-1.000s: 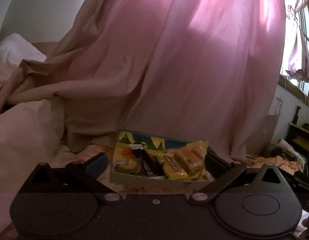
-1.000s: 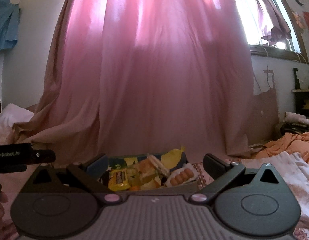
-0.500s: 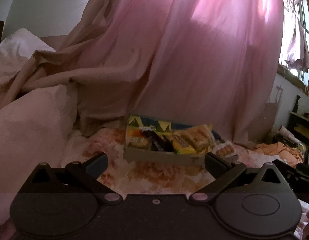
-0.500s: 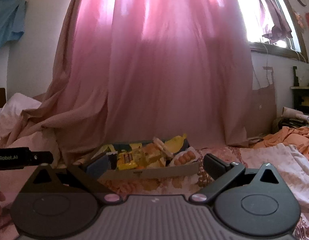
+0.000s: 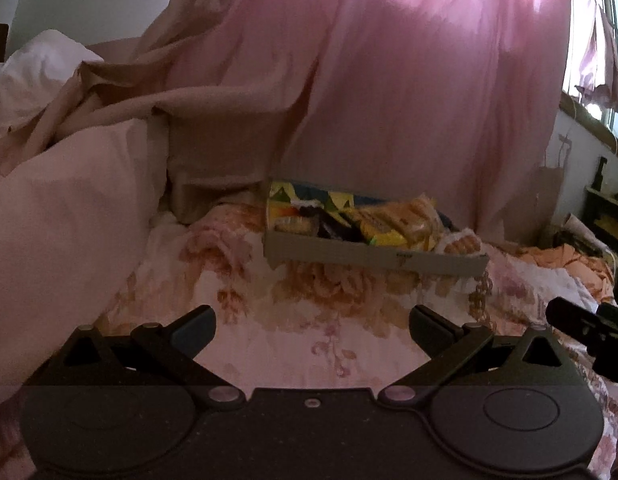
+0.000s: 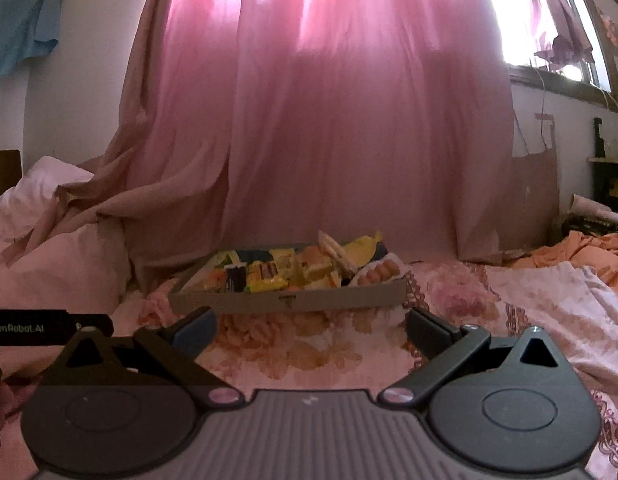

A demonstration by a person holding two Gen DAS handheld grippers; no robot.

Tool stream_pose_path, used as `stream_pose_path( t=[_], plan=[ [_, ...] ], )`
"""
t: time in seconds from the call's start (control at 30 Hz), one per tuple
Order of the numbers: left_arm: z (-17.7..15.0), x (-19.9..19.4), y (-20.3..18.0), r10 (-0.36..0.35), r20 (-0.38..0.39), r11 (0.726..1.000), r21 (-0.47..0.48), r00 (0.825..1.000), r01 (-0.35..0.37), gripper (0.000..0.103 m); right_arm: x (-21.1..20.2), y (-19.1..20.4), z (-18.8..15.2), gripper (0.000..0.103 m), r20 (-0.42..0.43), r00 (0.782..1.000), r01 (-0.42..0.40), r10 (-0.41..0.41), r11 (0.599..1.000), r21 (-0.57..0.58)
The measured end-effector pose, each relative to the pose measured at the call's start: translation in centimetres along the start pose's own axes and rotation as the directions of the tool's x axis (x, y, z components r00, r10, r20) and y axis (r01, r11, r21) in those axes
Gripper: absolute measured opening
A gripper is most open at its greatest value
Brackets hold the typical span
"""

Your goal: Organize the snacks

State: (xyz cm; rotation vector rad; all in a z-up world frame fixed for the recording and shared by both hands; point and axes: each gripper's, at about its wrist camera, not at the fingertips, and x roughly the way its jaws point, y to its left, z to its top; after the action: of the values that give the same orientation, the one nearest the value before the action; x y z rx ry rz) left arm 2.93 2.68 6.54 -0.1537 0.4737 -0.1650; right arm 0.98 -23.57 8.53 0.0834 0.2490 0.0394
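From the left wrist camera, the left black two-finger gripper has its jaws spread wide with nothing between them, above a pink floral bedsheet. Ahead, well apart from the fingers, a shallow grey cardboard tray sits on the sheet, filled with snack packets; a yellow wrapper lies near its middle and a clear pack of round biscuits at its right end. Any print on them is too blurred to read. A pink curtain hangs behind.

From the right wrist camera, the right black two-finger gripper is likewise spread wide and empty. The tray lies just beyond the fingertips, with the yellow wrapper and biscuit pack inside. At the left edge, a black bar reads "GenRobot.AI".
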Motion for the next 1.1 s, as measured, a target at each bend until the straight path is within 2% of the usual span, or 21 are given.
stream_pose_path(
  t=[0.63,1.1],
  plan=[
    [-2.1,2.0,0.6,0.009,-0.076,1.000,0.011,0.997,-0.009,0.102,1.3,0.2,-2.4,0.103,-0.088,0.996,0.005,-0.005,1.000,-0.007],
    [-2.7,3.0,0.7,0.020,-0.096,0.999,0.029,0.995,-0.017,0.102,2.4,0.3,-3.9,0.103,-0.138,0.990,0.010,-0.010,1.000,-0.003]
  ],
)
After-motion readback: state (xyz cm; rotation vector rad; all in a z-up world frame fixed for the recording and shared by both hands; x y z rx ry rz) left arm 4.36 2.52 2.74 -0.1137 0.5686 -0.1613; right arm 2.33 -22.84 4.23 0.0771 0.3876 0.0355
